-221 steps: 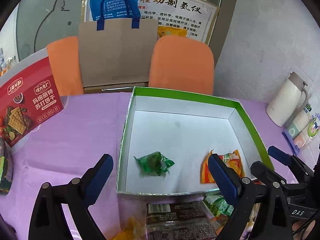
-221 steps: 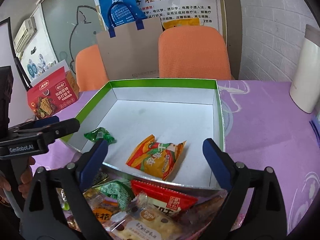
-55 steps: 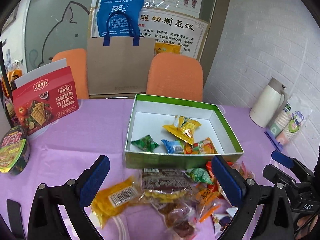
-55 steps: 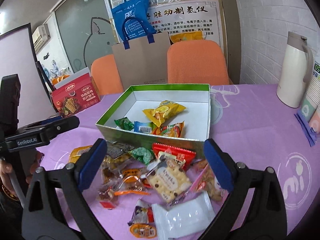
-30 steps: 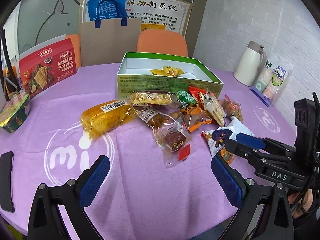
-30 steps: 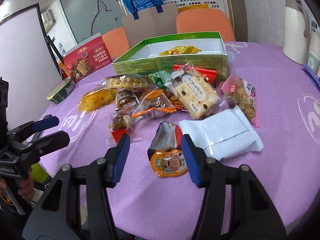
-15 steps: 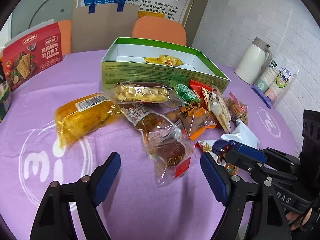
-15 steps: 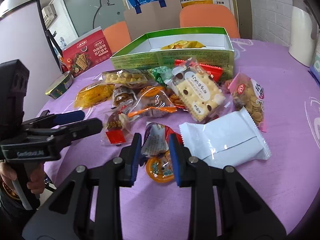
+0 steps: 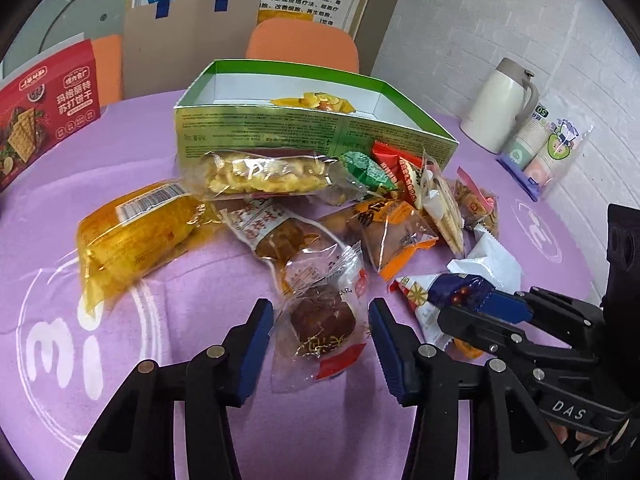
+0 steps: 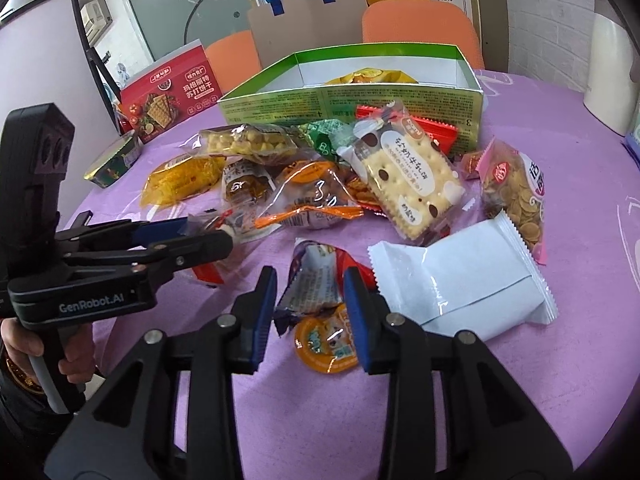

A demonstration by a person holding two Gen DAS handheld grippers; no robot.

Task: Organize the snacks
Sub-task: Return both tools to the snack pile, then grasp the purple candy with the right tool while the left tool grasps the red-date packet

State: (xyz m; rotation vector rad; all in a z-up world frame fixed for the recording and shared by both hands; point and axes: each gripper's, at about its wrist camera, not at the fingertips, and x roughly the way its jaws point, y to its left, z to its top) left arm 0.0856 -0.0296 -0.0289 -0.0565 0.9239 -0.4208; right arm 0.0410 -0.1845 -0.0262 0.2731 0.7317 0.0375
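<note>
I saw first the round table under a purple cloth [image 9: 160, 420], and on it the open green cardboard box with white inside [image 9: 316, 136], which already held at least 1 yellow packet [image 9: 312, 102]. Its other contents I could not see over the near wall. In front of the box lay the heap of loose snacks: a long yellow-orange bag [image 9: 132, 236], a clear pack of puffed yellow pieces [image 9: 260, 172], a spotted cracker pack [image 10: 408, 176] and a white pillow pack [image 10: 460, 280].

The step in hand, as I judged it, was picking 2 more snacks from the heap for the box.

My left gripper [image 9: 320, 350] pointed down over a small clear wrapper with a brown cake and red corner [image 9: 322, 328]. Its jaws were closing with this wrapper between them, but the blue pads stood just beside its edges and did not press yet.

My right gripper [image 10: 310, 314] had a crumpled dark blue and silver wrapper [image 10: 312, 284] between its jaws, with a small orange jelly cup [image 10: 326, 346] lying under it. These jaws were opening a little; whether the pads touched the foil I could not tell.

The next move called for closing each gripper firmly on 1 wrapper only, then lifting over the near wall of the box.
</note>
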